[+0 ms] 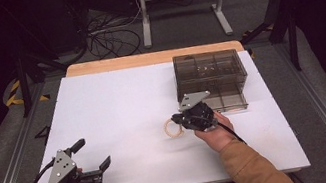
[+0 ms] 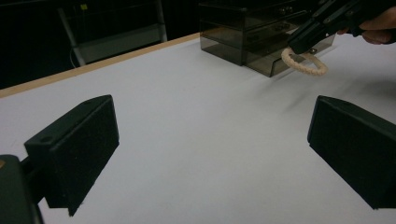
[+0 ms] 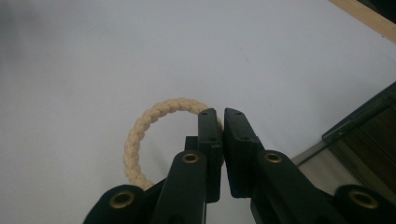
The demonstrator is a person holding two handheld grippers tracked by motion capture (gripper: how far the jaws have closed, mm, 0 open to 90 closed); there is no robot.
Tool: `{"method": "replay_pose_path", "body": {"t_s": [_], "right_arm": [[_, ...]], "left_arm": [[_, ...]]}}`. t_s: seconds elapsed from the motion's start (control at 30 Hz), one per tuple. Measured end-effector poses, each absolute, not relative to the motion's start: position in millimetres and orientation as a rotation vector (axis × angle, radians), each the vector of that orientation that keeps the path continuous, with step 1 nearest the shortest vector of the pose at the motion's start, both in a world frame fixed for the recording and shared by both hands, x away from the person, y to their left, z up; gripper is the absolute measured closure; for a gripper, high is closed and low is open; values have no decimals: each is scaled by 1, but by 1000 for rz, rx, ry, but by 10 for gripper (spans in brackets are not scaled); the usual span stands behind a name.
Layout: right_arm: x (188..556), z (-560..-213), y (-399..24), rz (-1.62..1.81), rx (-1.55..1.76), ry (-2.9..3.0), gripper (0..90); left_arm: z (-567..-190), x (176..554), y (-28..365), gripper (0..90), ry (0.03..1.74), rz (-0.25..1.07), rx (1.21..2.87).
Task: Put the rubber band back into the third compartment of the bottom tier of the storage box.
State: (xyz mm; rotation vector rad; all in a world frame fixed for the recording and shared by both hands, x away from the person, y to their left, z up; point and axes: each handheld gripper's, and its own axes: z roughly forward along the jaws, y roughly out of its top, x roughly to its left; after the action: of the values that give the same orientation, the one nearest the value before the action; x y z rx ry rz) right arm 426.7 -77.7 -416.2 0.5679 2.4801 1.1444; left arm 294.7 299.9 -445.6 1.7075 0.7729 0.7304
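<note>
A cream braided rope ring hangs from my right gripper, whose jaws are shut on its rim near the table's middle right. In the right gripper view the two black jaws pinch one side of the rope ring, and the rest of the loop curves off to the left. The left gripper view shows the rope ring hanging tilted from the right gripper, close over the white sheet. My left gripper rests at the front left, open, with nothing between its jaws.
A smoky transparent drawer box stands at the back right, just behind the right hand, with its bottom drawer pulled out. The white table sheet ends in a wooden strip at the far edge.
</note>
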Motion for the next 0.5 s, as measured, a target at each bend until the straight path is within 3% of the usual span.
{"method": "replay_pose_path", "body": {"t_s": [0.5], "right_arm": [[425, -398, -106, 1142, 632, 2406, 862]], "left_arm": [[-445, 295, 300, 27, 773, 729, 1706]]}}
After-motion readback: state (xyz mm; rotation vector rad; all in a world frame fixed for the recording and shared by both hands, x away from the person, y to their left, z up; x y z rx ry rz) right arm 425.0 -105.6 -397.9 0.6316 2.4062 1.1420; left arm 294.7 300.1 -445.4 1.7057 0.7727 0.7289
